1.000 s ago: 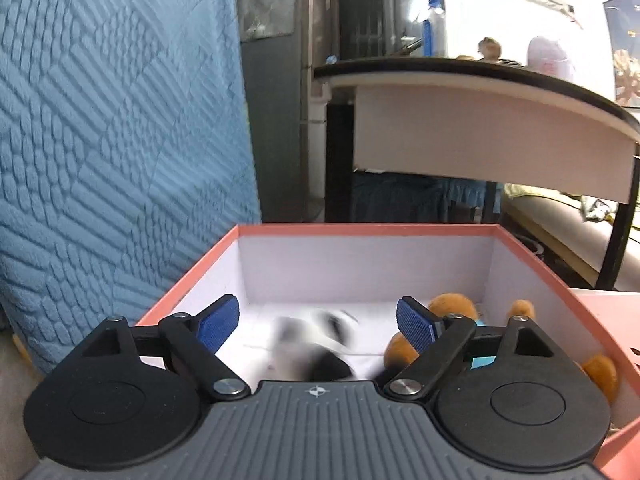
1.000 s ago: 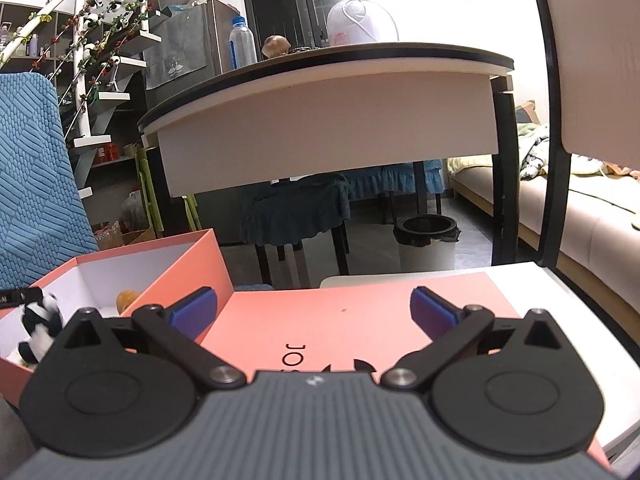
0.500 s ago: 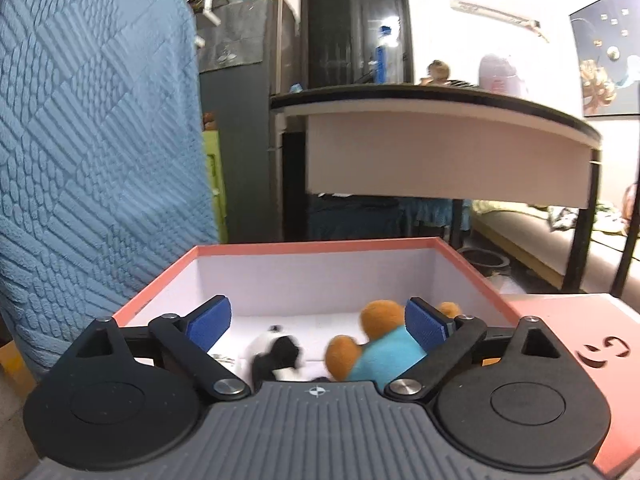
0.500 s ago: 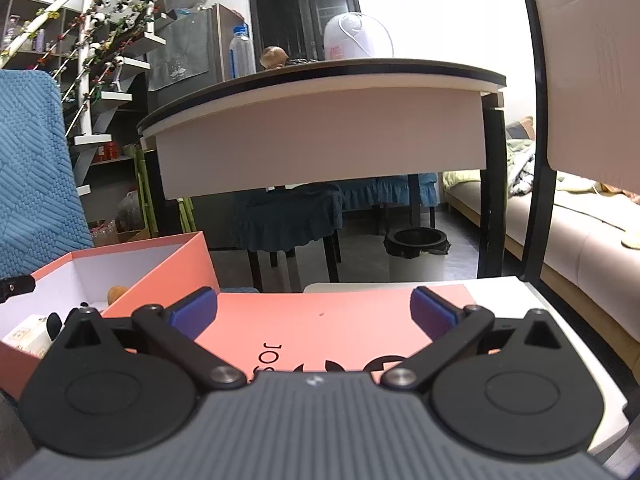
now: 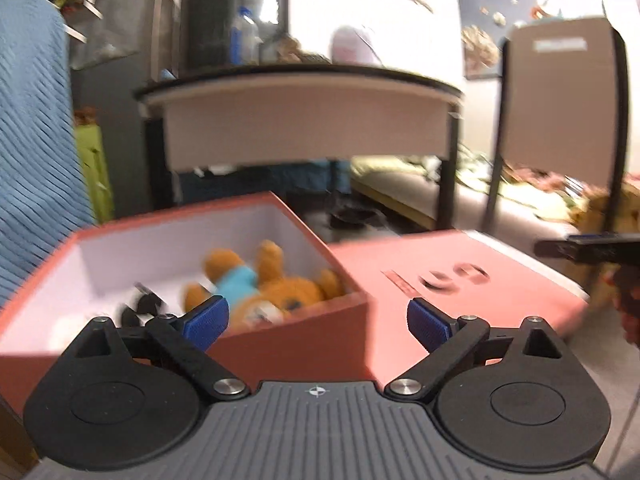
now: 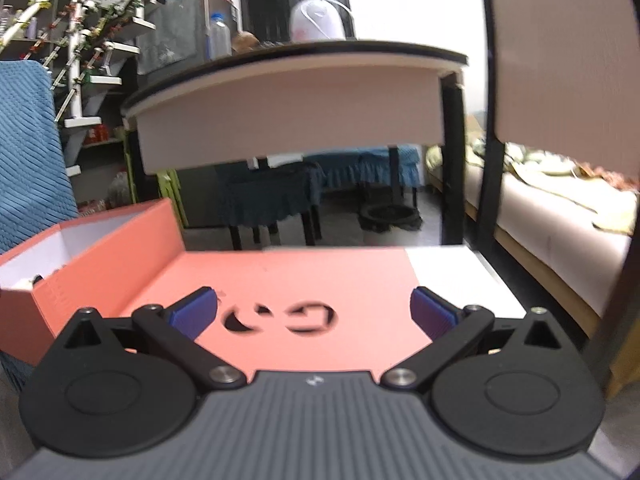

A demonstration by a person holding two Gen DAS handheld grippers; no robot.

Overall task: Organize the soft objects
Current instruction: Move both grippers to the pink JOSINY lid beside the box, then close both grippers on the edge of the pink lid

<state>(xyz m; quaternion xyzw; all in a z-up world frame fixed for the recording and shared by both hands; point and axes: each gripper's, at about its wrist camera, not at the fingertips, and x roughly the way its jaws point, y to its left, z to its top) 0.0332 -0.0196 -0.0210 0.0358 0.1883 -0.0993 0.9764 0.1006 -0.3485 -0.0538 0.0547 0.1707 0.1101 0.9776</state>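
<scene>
A salmon-pink box [image 5: 280,332] with white inner walls stands at left. Inside lie an orange plush bear in a blue shirt [image 5: 264,288] and a small black-and-white plush [image 5: 140,306]. My left gripper [image 5: 318,320] is open and holds nothing, in front of the box's near right corner. The box lid [image 6: 304,280], flat with a cut-out logo, lies to the right of the box [image 6: 100,252]. My right gripper [image 6: 314,312] hangs open over the lid with nothing between its fingers. Its tip [image 5: 588,246] shows at the right edge of the left wrist view.
A blue textured blanket [image 5: 32,140] rises at left behind the box. A dark-edged table [image 6: 304,96] stands beyond, with chairs and a bin [image 6: 388,216] under it. A chair back [image 6: 560,48] is close at right, a sofa [image 6: 560,220] behind it. The lid rests on a white surface [image 6: 452,268].
My left gripper has pulled back and swung right, from over the box interior to its near right corner. The right gripper has moved forward over the lid.
</scene>
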